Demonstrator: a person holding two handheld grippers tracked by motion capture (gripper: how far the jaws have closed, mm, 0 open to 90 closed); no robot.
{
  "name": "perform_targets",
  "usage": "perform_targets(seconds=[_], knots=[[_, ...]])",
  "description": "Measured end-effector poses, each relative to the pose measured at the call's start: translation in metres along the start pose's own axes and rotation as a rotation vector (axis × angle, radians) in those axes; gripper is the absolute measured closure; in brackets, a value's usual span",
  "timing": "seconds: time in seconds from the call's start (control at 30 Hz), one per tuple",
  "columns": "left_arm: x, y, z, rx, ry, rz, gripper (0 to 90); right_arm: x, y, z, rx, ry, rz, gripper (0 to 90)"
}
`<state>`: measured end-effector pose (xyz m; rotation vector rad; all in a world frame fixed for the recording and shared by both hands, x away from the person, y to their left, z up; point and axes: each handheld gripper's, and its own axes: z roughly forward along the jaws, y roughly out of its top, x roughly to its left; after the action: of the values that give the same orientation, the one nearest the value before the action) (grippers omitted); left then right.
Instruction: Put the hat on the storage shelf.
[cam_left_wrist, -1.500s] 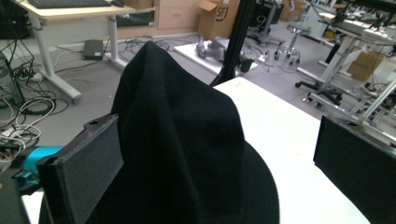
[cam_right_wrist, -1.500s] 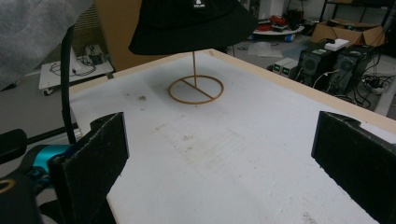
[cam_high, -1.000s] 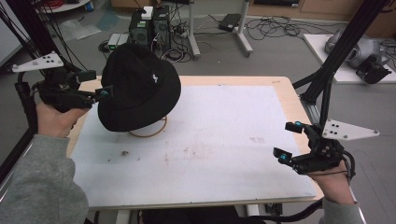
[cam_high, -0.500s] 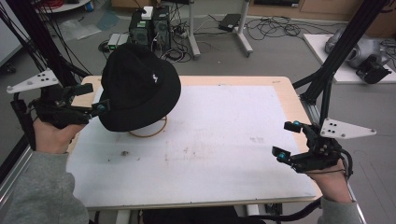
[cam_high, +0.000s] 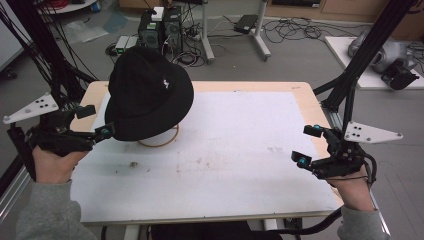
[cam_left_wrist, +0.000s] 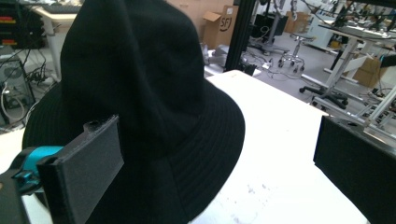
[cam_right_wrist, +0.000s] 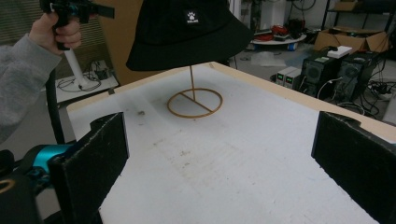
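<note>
**Hat sits just off your left jaws, brim toward them**

Nearest you, your left gripper (cam_high: 95, 122) hangs over the near-left part of the table (cam_high: 240, 190) with its jaws spread apart and nothing between them. In the left gripper view the black pads stand wide, one at each side of the frame, and the brim of the black bucket hat (cam_left_wrist: 140, 102) runs between them, close in front. From above, the lower jaw tip looks to be right at the brim's left edge; whether it touches is hard to tell.

The hat (cam_high: 149, 95) rests crown-up on a thin wooden stand (cam_right_wrist: 194, 100) with a ring base, at the far-left of the table. The brim is level, so it probably suits a pinch from the side.

Your right gripper (cam_high: 307, 145) is well apart from it, over the right edge, jaws also open and empty. The left hand is plainly the nearer one for the hat.
</note>
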<state>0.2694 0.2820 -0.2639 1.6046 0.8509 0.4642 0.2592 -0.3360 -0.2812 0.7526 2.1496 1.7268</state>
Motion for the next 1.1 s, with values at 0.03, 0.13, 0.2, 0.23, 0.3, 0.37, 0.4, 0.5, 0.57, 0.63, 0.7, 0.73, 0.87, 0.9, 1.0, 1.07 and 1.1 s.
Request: perform_targets(seconds=[0.03, 0.13, 0.2, 0.23, 0.3, 0.37, 0.4, 0.5, 0.57, 0.63, 0.7, 0.73, 0.87, 0.9, 1.0, 1.07, 1.1], knots=[[-0.001, -0.002, -0.002, -0.002, 0.003, -0.004, 2.0, -0.001, 0.0, 0.0, -0.003, -0.002, -0.001, 3.1], [-0.003, -0.007, -0.007, -0.004, 0.007, -0.005, 2.0, -0.003, 0.0, 0.001, -0.009, -0.007, 0.009, 3.1], [-0.005, -0.01, -0.01, -0.009, 0.012, -0.005, 2.0, -0.004, -0.001, 0.001, -0.011, -0.011, 0.014, 3.1], [-0.006, -0.012, -0.012, -0.014, 0.012, -0.004, 2.0, -0.004, -0.001, 0.001, -0.014, -0.012, 0.012, 3.1], [-0.008, -0.015, -0.014, -0.018, 0.014, -0.002, 2.0, -0.005, -0.001, 0.002, -0.013, -0.019, 0.012, 3.1], [-0.009, -0.018, -0.017, -0.024, 0.008, -0.004, 2.0, -0.006, -0.001, 0.002, -0.015, -0.019, 0.01, 3.1], [-0.01, -0.02, -0.017, -0.026, 0.003, -0.005, 2.0, -0.006, -0.001, 0.002, -0.016, -0.018, 0.012, 3.1], [-0.011, -0.025, -0.019, -0.028, -0.009, -0.004, 2.0, -0.007, -0.001, 0.003, -0.022, -0.018, 0.01, 3.1], [-0.011, -0.029, -0.02, -0.042, -0.025, 0.002, 2.0, -0.007, 0.0, 0.003, -0.023, -0.02, 0.013, 3.1], [-0.011, -0.032, -0.022, -0.045, -0.022, 0.014, 2.0, -0.008, -0.001, 0.003, -0.026, -0.02, 0.01, 3.1], [-0.01, -0.033, -0.022, -0.036, -0.026, 0.009, 2.0, -0.008, -0.001, 0.003, -0.023, -0.02, 0.012, 3.1], [-0.01, -0.034, -0.022, -0.036, -0.029, 0.012, 2.0, -0.008, -0.001, 0.003, -0.021, -0.02, 0.013, 3.1], [-0.011, -0.037, -0.026, -0.038, -0.036, 0.013, 2.0, -0.009, -0.001, 0.004, -0.024, -0.022, 0.009, 3.1], [-0.012, -0.039, -0.027, -0.037, -0.039, 0.008, 2.0, -0.009, -0.001, 0.004, -0.025, -0.025, 0.007, 3.1], [-0.014, -0.044, -0.029, -0.019, -0.037, 0.007, 2.0, -0.009, -0.001, 0.003, -0.035, -0.041, 0.001, 3.1], [-0.014, -0.046, -0.029, -0.022, -0.041, 0.003, 2.0, -0.009, -0.001, 0.003, -0.046, -0.061, 0.008, 3.1], [-0.015, -0.046, -0.029, -0.024, -0.041, 0.002, 2.0, -0.009, -0.001, 0.002, -0.053, -0.07, 0.002, 3.1]])
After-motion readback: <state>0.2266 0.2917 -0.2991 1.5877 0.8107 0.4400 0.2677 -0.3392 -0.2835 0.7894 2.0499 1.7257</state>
